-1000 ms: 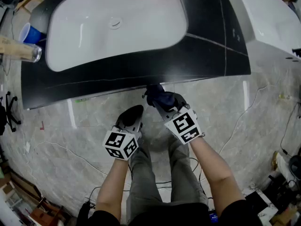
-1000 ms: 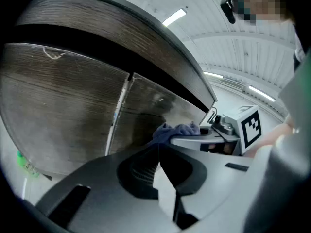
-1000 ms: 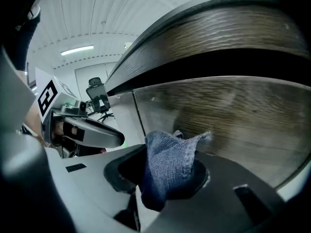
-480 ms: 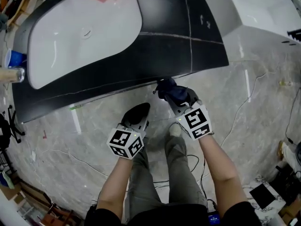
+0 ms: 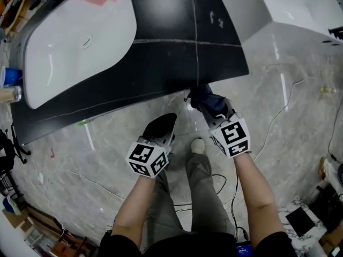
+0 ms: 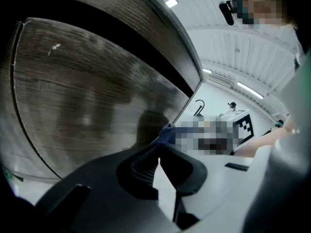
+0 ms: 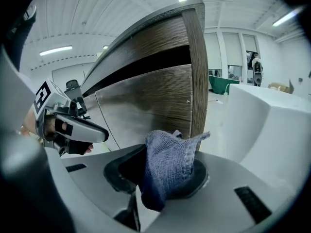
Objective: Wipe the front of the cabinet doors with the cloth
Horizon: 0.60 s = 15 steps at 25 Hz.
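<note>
Head view: one cloth (image 5: 203,96) (clamped in right gripper (image 5: 212,106)); left gripper (image 5: 161,126) closed, empty.

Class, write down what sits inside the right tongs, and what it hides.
A blue knitted cloth is pinched inside the right tongs, bunched toward the wooden cabinet door. It covers their tips; whether it touches the door cannot be seen.

Blue-grey knit cloth (image 7: 167,166), dark wood-grain cabinet doors (image 7: 146,106), black countertop (image 5: 177,63), white basin (image 5: 80,52), grey marbled floor (image 5: 107,154)
</note>
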Each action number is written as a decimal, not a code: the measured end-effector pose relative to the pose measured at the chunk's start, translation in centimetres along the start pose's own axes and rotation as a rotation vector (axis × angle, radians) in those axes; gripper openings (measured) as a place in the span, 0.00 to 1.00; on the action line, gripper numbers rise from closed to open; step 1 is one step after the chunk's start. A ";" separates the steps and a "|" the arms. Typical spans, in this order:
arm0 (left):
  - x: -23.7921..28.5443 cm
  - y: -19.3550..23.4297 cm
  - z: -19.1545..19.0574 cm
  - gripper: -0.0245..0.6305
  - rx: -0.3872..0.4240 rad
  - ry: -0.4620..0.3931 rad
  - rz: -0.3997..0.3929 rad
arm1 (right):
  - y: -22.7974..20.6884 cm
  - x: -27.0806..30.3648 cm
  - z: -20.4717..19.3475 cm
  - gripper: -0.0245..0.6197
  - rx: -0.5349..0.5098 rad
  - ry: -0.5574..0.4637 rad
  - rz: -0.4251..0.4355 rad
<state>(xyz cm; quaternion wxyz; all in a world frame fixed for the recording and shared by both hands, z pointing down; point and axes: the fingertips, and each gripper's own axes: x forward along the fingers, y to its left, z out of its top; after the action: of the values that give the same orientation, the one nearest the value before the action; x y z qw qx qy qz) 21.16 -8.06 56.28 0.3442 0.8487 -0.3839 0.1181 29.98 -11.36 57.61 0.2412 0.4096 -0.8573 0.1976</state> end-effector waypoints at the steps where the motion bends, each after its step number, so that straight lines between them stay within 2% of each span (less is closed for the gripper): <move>1: 0.0 0.0 -0.1 0.06 -0.001 0.001 0.001 | 0.1 -0.1 -0.1 0.21 0.005 0.000 0.000; 8: -1.5 1.9 -0.4 0.06 -0.022 -0.005 0.031 | 3.4 0.5 -1.1 0.21 0.037 0.015 0.043; 15: -5.5 6.6 -1.2 0.06 -0.042 -0.020 0.105 | 10.4 4.1 -1.5 0.21 0.010 0.049 0.156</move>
<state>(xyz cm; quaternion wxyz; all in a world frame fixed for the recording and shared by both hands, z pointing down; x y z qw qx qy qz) 12.69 -7.23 57.88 0.3515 0.8210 -0.4338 0.1192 19.83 -6.89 59.71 0.2440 0.3379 -0.8793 0.2303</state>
